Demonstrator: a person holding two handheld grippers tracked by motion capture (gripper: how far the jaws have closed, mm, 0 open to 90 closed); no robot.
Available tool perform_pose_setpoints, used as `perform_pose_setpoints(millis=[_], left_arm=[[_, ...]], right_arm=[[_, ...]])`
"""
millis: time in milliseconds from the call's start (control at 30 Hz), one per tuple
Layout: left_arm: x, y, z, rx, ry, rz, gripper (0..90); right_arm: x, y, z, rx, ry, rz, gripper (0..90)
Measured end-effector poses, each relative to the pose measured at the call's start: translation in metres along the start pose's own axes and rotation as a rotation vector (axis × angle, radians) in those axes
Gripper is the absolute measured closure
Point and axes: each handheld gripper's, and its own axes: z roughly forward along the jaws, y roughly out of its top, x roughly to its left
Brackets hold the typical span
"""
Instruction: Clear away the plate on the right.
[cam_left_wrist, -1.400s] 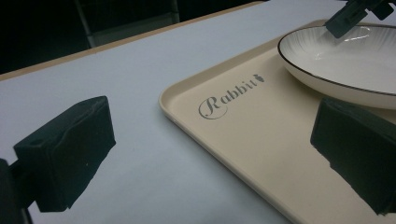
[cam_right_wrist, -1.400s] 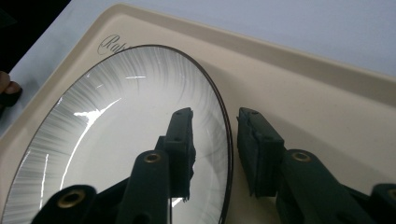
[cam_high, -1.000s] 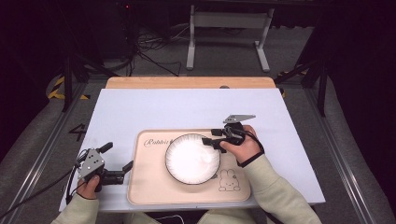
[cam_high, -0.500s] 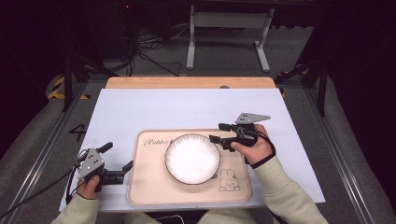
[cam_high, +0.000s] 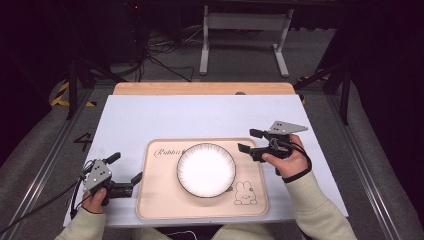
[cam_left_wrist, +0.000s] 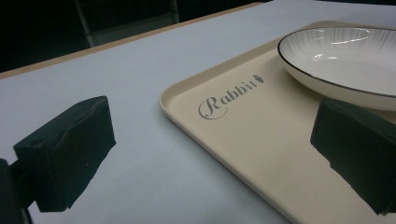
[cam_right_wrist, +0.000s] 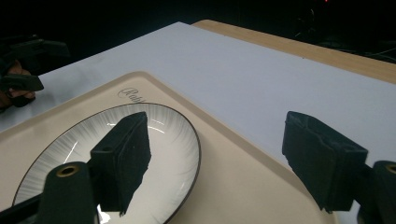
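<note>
plate (cam_high: 206, 169): glossy white ceramic look, fine ribbed rim, dark edge line
tray (cam_high: 155, 200): smooth matt beige plastic
table cover (cam_high: 165, 117): matt pale sheet
table edge (cam_high: 200, 88): bare wood
gripper pads (cam_right_wrist: 125, 161): rough matt black

Overhead camera plus two close, low gripper cameras share the plate (cam_high: 206, 169).
</note>
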Motion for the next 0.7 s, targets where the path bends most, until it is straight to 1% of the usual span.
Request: perform_pose_setpoints(millis=[333, 467, 500, 533, 567, 700], left_arm=[[0.000, 0.000, 0.000, 0.000, 0.001, -0.001, 0.3], [0.000, 0.000, 0.000, 0.000, 0.001, -0.002, 0.3], [0.000, 0.000, 0.000, 0.000, 0.001, -0.002, 0.3], [0.000, 0.000, 0.000, 0.000, 0.001, -0.001, 0.3], [0.000, 0.000, 0.000, 0.000, 0.001, -0.001, 0.3], [0.000, 0.000, 0.000, 0.000, 0.001, -0.001, 0.3]], right_arm=[[-0.016, -0.006, -0.028, -0.051, -0.043, 0.028, 17.1], [-0.021, -0.008, -0.038, -0.064, -0.058, 0.026, 15.5], [-0.021, -0.008, -0.038, -0.064, -0.058, 0.026, 15.5], [-0.024, -0.010, -0.043, -0.070, -0.068, 0.034, 15.2], [-0.024, -0.010, -0.043, -0.070, -0.068, 0.034, 15.2], [-0.032, -0.014, -0.051, -0.076, -0.092, 0.037, 13.9]])
